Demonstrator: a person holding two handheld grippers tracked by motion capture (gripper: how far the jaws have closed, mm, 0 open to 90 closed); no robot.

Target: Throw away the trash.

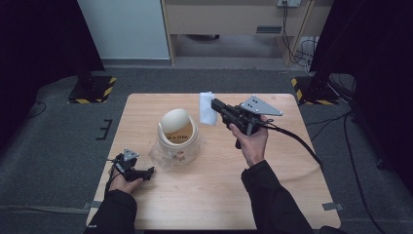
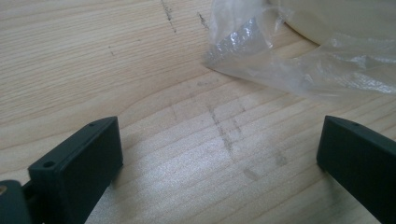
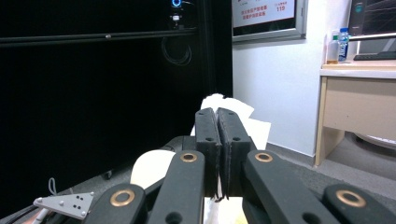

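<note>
The right tongs (image 1: 215, 103) are held above the pale wooden tabletop (image 1: 219, 190) in the person's right hand (image 1: 252, 141), and they are clamped on a white sheet of thin, crumpled tissue-like material (image 1: 207, 108). In the right gripper view the two black jaws stand pressed together, and the white sheet (image 3: 233, 114) pokes out past and above their tips (a scrap of it also shows below them). The sheet hangs just ahead of the right tongs, off the tabletop. Below and to the near-left of the right tongs stands a cream, round, bucket-shaped container (image 1: 179, 141), with a pale, egg-shaped rounded object (image 1: 175, 120) sitting in its mouth. Crinkled clear plastic wrap (image 1: 160, 157) lies around the container's base. The left tongs (image 1: 146, 171) rest low over the tabletop near its front left corner, in the person's left hand (image 1: 124, 183), and point towards the container. In the left gripper view their jaws stand wide apart with bare wood (image 2: 187, 140) between them. The clear plastic wrap (image 2: 280, 60) lies just ahead of the left tongs, apart from both jaws, and the container's cream base (image 2: 341, 18) is beyond it.
</note>
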